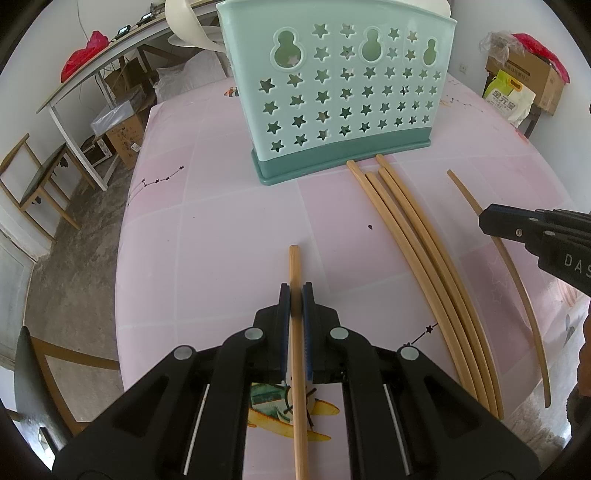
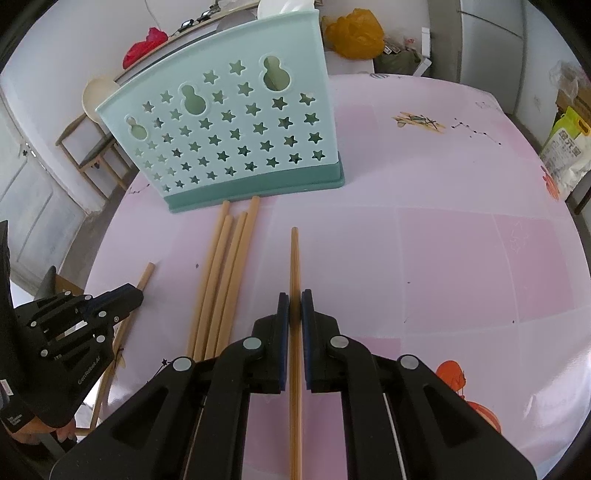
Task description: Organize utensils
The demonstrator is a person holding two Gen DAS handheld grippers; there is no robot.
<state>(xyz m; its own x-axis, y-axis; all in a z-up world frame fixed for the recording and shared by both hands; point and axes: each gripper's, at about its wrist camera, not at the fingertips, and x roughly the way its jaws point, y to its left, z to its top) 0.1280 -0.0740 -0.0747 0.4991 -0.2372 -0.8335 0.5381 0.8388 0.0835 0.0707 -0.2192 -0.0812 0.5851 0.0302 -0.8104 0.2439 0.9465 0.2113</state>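
Note:
A mint-green utensil holder [image 1: 340, 85] with star holes stands upright on the pink table; it also shows in the right wrist view [image 2: 236, 136]. My left gripper [image 1: 295, 291] is shut on one wooden chopstick [image 1: 294, 266] that points toward the holder. My right gripper [image 2: 294, 301] is shut on another chopstick [image 2: 294, 258], also pointing toward the holder. Several loose chopsticks [image 1: 413, 229] lie on the table between the two grippers, their tips near the holder's base; they show in the right wrist view [image 2: 225, 266] too. The right gripper [image 1: 532, 232] appears at the right edge of the left wrist view.
The table has a pink checked cloth [image 1: 221, 221]. Wooden chairs [image 1: 40, 177] and a white desk [image 1: 92, 77] stand on the left. A cardboard box and a rice bag [image 1: 513, 96] stand at the right. An orange bag [image 2: 351, 33] lies behind the holder.

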